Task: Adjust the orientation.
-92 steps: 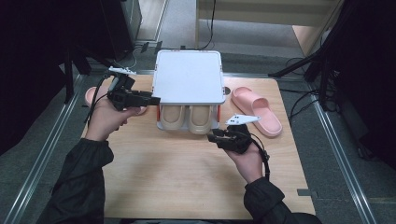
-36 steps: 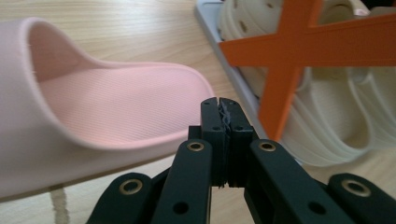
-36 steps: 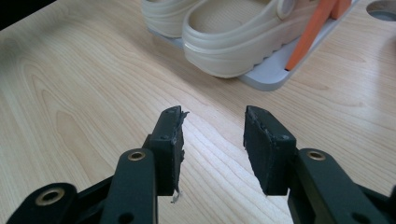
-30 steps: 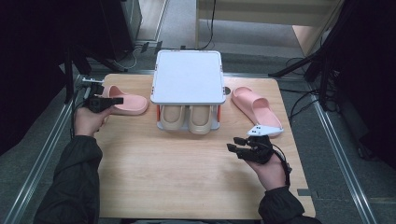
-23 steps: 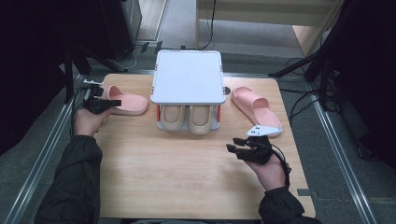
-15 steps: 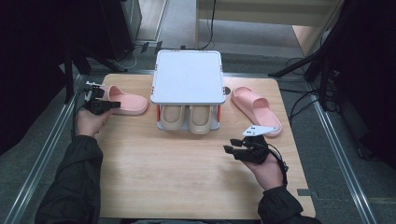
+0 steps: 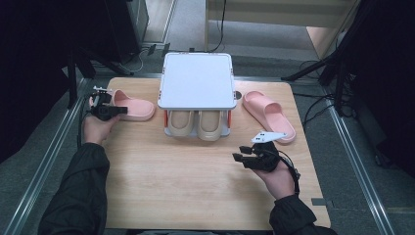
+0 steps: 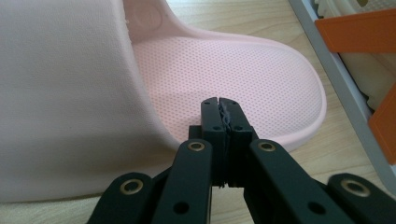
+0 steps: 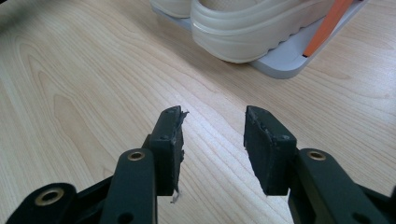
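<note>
Pink slipper point(image 8: 224, 79) beneath closed, empty left tool point(image 8: 219, 103)

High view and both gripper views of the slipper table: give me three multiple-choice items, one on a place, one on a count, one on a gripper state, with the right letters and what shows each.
1. Where does the beige pair of slippers sit?
A. on the lower level of the small rack, under its white top
B. on the floor beside the table
C. on top of the rack

2. How many pink slippers lie on the table?
A. none
B. two
C. four

3. How do the jaws of the left gripper stand?
A. wide apart
B. closed around a beige slipper
C. shut together, nothing between them

Answers:
1 A: their toes poke out beneath the white top in the high view.
2 B: the left pink slipper and the right pink slipper flank the rack.
3 C: the left gripper view shows the pads meeting above the pink insole.
</note>
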`<state>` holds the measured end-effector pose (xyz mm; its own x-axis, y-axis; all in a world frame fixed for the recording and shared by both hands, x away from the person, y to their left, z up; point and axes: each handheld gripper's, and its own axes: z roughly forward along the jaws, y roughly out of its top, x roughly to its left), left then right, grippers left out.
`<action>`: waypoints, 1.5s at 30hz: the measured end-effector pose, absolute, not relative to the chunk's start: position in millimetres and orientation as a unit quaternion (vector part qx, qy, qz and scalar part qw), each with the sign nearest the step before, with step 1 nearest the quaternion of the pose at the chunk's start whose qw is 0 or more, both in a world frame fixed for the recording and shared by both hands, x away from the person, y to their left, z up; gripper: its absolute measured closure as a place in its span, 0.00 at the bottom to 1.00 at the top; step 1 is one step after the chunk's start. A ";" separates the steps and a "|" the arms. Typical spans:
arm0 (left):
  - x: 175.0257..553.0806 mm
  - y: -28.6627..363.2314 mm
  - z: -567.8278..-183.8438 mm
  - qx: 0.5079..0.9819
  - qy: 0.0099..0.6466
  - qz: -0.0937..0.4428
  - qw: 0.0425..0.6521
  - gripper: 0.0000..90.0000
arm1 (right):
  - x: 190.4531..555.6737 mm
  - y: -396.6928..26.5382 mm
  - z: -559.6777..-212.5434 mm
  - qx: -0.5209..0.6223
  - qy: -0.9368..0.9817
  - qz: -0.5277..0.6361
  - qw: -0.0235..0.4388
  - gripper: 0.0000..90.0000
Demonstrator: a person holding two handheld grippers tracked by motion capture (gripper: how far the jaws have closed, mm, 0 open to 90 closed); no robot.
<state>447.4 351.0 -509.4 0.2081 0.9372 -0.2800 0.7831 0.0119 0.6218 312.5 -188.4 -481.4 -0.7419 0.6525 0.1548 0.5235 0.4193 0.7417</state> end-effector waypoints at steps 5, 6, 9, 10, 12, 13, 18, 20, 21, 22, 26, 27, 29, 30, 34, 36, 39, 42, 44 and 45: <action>442.5 356.1 -508.2 0.696 0.622 0.099 0.346 0.99 | 313.4 -187.2 -481.8 0.349 0.840 0.409 0.077 0.64; 441.6 357.6 -508.4 0.697 0.620 0.099 0.345 0.99 | 313.6 -186.5 -481.7 0.348 0.840 0.409 0.076 0.64; 438.4 359.7 -508.4 0.695 0.623 0.096 0.347 0.99 | 314.8 -183.5 -482.2 0.345 0.842 0.408 0.074 0.64; 437.2 360.7 -508.5 0.695 0.623 0.096 0.347 0.99 | 315.1 -182.3 -482.3 0.345 0.843 0.406 0.073 0.64; 434.4 363.1 -508.4 0.695 0.623 0.094 0.346 0.99 | 316.3 -180.0 -482.8 0.341 0.845 0.406 0.071 0.64; 433.0 364.1 -508.4 0.693 0.625 0.094 0.347 0.99 | 317.0 -178.9 -483.1 0.338 0.846 0.406 0.072 0.64; 425.6 370.6 -507.9 0.693 0.628 0.094 0.342 0.99 | 320.1 -173.7 -483.7 0.332 0.850 0.403 0.068 0.64; 422.7 373.7 -507.7 0.695 0.627 0.095 0.340 0.98 | 321.4 -171.5 -484.1 0.332 0.852 0.400 0.066 0.64; 421.1 375.2 -507.7 0.694 0.628 0.095 0.339 0.98 | 322.4 -170.3 -484.2 0.329 0.853 0.400 0.064 0.64; 419.5 376.6 -507.7 0.691 0.630 0.094 0.341 0.98 | 322.9 -169.4 -484.2 0.328 0.853 0.401 0.064 0.64; 413.3 383.7 -508.0 0.689 0.634 0.090 0.340 0.98 | 325.8 -164.5 -483.9 0.322 0.855 0.401 0.061 0.64; 411.6 385.7 -507.9 0.688 0.635 0.090 0.338 0.98 | 326.2 -163.4 -483.8 0.322 0.855 0.401 0.059 0.64; 408.5 389.3 -507.8 0.685 0.640 0.092 0.337 0.97 | 327.6 -161.3 -483.8 0.319 0.857 0.401 0.057 0.64; 407.2 391.2 -507.7 0.685 0.640 0.094 0.336 0.97 | 328.2 -160.2 -483.8 0.318 0.857 0.401 0.056 0.64; 402.4 397.4 -508.1 0.679 0.646 0.097 0.333 0.96 | 330.4 -157.0 -483.3 0.314 0.859 0.401 0.055 0.64; 401.2 398.4 -508.2 0.675 0.649 0.092 0.338 0.95 | 331.6 -155.7 -483.2 0.311 0.860 0.402 0.054 0.64; 400.5 393.1 -505.1 0.689 0.640 0.105 0.325 0.91 | 333.0 -154.0 -482.9 0.310 0.860 0.402 0.053 0.64; 399.3 390.8 -499.7 0.690 0.639 0.102 0.326 0.83 | 333.8 -152.8 -482.8 0.310 0.860 0.401 0.052 0.64; 396.3 393.3 -495.2 0.682 0.641 0.099 0.337 0.78 | 334.5 -152.1 -482.5 0.308 0.860 0.403 0.051 0.64; 394.4 395.2 -492.6 0.679 0.642 0.102 0.341 0.76 | 334.5 -151.9 -482.2 0.308 0.860 0.403 0.051 0.64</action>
<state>394.4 395.2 -492.6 0.1545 0.9415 -0.2997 0.8024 0.0574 0.5940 334.5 -151.9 -482.2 -0.8054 0.5708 0.1600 0.4880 0.4852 0.7255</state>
